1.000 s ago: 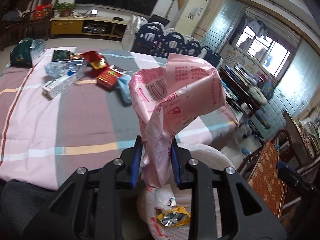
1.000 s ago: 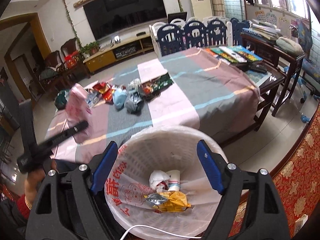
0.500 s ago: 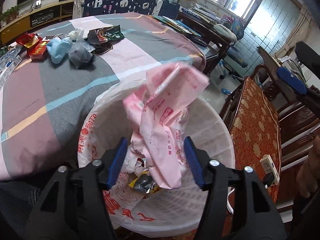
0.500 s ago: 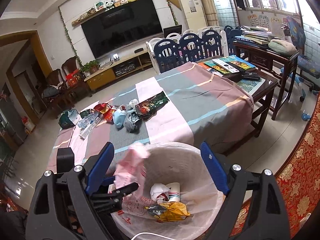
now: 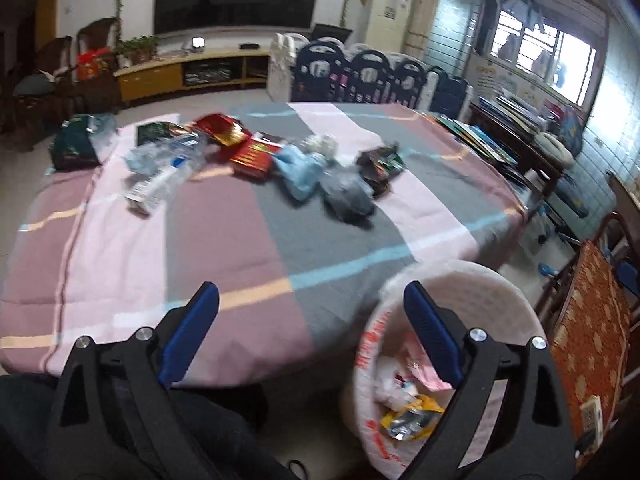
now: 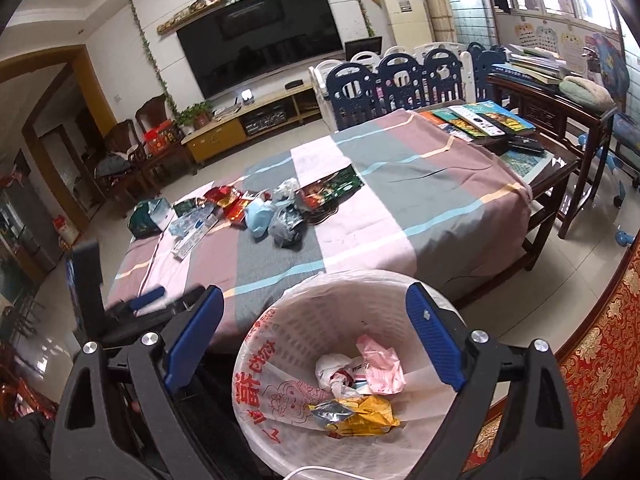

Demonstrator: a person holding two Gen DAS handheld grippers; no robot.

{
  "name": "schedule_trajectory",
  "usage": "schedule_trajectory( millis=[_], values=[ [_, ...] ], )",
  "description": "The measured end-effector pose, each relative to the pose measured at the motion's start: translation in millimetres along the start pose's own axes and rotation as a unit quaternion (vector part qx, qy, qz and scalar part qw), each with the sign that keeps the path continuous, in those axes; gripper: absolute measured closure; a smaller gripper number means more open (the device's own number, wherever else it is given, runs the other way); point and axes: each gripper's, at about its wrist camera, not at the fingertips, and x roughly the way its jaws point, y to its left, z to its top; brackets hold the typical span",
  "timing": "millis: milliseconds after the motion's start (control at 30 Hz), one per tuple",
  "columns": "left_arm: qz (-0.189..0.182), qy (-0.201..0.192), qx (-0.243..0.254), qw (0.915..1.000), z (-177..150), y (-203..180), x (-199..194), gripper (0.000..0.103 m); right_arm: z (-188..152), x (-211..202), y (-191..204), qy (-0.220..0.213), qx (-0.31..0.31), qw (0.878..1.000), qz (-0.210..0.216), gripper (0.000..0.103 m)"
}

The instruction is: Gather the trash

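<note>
A white lined trash basket [image 6: 280, 344] stands on the floor at the table's near edge; it also shows in the left wrist view [image 5: 516, 300]. Inside lie a pink wrapper [image 6: 380, 366], white scraps and a yellow foil packet [image 6: 360, 416]. My left gripper [image 5: 310, 300] is open and empty over the table's near edge, left of the basket; it shows at the left of the right wrist view [image 6: 148, 298]. My right gripper [image 6: 314, 304] is open and empty above the basket. Trash lies on the striped tablecloth [image 5: 224, 240]: a blue bag [image 5: 298, 170], a grey bag [image 5: 348, 196], a red box [image 5: 254, 156], a plastic bottle [image 5: 164, 156].
A white carton [image 5: 154, 190], a green packet [image 5: 74, 144] and a dark wrapper [image 5: 380, 164] also lie on the table. Books and remotes [image 6: 480, 122] sit at the far right end. A red patterned chair [image 6: 600, 368] is at the right, a playpen fence [image 6: 400, 80] behind the table.
My left gripper opened and let go of the pink wrapper, which now lies in the basket. The left gripper then swung left, away from the basket, toward the table.
</note>
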Motion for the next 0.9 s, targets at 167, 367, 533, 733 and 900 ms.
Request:
schedule_trajectory(
  millis=[167,367,533,733,900],
  values=[
    [0.054,-0.019,-0.052,0.9970,13.6,44.2,-1.2,0.006,-0.6,21.2,29.6,0.027,-0.028,0.999,0.006,0.013],
    [0.092,0.010,-0.100,0.9907,26.7,77.9,22.0,0.006,1.0,49.5,63.4,0.054,-0.058,0.997,0.009,0.013],
    [0.082,0.058,-0.181,0.9783,18.0,110.0,47.5,0.006,2.4,79.6,86.8,0.077,-0.071,0.994,0.009,0.013],
    [0.060,0.036,-0.222,0.9726,14.9,125.6,52.5,0.006,2.7,107.7,97.7,0.108,-0.041,0.993,0.024,0.013],
    [0.066,0.033,-0.222,0.9724,16.6,123.7,55.3,0.006,-1.9,122.1,102.1,0.121,-0.035,0.992,0.024,0.013]
  ],
)
